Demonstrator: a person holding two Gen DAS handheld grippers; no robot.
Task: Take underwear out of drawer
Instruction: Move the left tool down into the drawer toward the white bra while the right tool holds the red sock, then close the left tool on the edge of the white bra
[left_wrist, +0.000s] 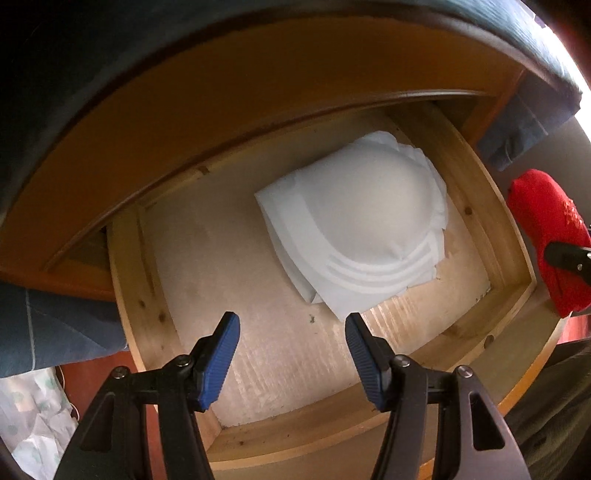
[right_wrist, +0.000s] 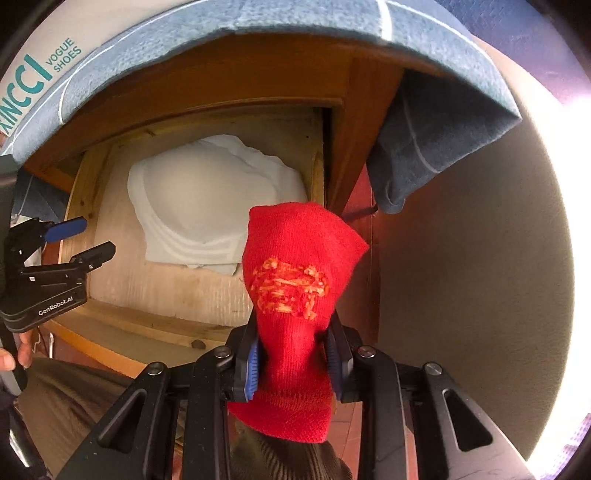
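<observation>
The left gripper (left_wrist: 291, 325) hangs spread over the open drawer (left_wrist: 476, 206), nothing between its 2 blue pads (left_wrist: 225, 347). White underwear (left_wrist: 354, 225) lies folded in the drawer's far right part, just beyond the pads. Only the right wrist view shows the right gripper (right_wrist: 295, 365) pinching a red sock (right_wrist: 295, 295) bearing a frayed orange patch, in front of the drawer's right end. That view alone shows a box (right_wrist: 33, 74) printed "VOGUE SHOES" and "GenRobot.AI" on the left gripper's body.

Wooden cabinet (right_wrist: 258, 74), blue cloth (right_wrist: 424, 147) draped
</observation>
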